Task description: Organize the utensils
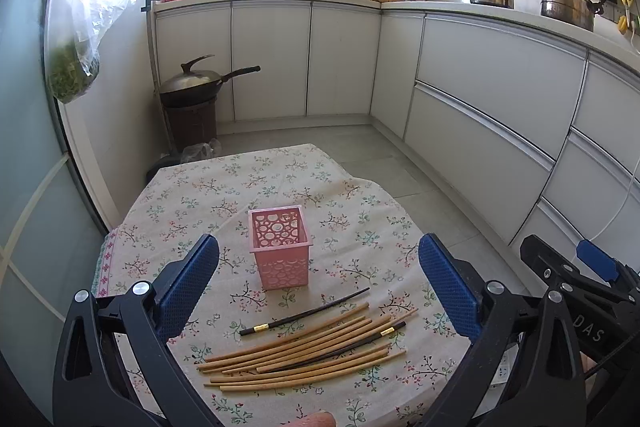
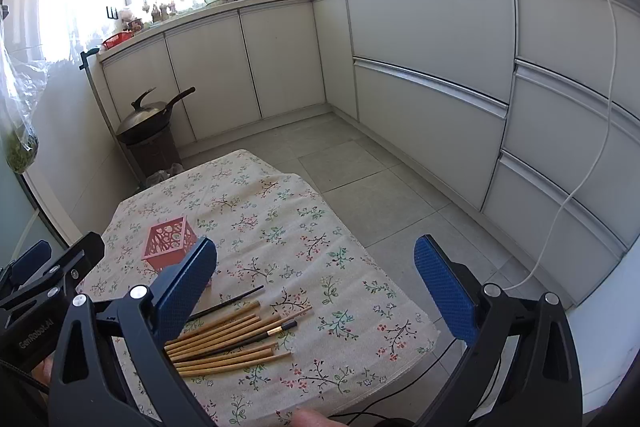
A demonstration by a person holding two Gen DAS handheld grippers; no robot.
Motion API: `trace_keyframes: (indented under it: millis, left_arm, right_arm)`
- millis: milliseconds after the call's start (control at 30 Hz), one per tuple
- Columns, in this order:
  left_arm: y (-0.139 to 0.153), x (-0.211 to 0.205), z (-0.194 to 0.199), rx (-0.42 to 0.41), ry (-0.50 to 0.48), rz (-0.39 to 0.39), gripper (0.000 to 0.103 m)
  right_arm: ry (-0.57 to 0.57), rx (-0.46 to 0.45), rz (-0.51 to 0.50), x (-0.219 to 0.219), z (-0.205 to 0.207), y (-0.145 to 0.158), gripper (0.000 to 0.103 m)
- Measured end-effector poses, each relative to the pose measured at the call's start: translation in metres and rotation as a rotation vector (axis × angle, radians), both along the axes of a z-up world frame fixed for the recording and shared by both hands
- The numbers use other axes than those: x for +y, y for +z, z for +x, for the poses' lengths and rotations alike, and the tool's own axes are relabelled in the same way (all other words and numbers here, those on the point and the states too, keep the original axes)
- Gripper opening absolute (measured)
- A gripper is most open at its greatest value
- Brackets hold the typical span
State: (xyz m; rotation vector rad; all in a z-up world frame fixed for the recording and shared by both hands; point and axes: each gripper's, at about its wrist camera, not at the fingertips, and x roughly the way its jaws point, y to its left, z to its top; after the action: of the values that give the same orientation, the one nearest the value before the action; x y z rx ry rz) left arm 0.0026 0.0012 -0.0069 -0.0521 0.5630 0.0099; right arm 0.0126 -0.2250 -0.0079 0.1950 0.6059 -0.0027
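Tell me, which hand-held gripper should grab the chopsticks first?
Probably the left hand-held gripper. Its open jaws frame the chopsticks and pink holder. The right hand-held gripper faces mostly bare tablecloth, the pile off to its left.

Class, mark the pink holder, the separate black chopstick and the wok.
pink holder [image 1: 285, 265], left wrist view, front wall.
separate black chopstick [image 1: 312, 311], left wrist view, mid-shaft.
wok [image 1: 188, 83], left wrist view, lid.

Chopsticks beside pink holder
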Motion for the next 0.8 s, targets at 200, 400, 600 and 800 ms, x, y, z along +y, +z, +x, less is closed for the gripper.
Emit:
trace_keyframes:
  millis: [200, 400, 600, 800]
  left_arm:
    - [-0.0011, 0.0015, 0.0003, 0.006, 0.003, 0.000, 0.096]
    - [-0.0001, 0.0010, 0.0002, 0.006, 0.005, 0.002, 0.096]
    - [-0.0005, 0.0015, 0.0007, 0.011, 0.005, 0.003, 0.096]
    - [-0.0014, 0.0019, 0.0022, 0.017, 0.005, 0.003, 0.096]
  right_arm:
    - [0.002, 0.002, 0.000, 0.0005, -0.0001, -0.0007, 0.096]
    - [0.003, 0.003, 0.002, 0.0010, 0.0004, -0.0009, 0.096]
    - [0.005, 0.005, 0.004, 0.0016, 0.0017, -0.0014, 0.096]
    - [0.003, 0.004, 0.004, 0.0035, 0.0003, -0.0042, 0.096]
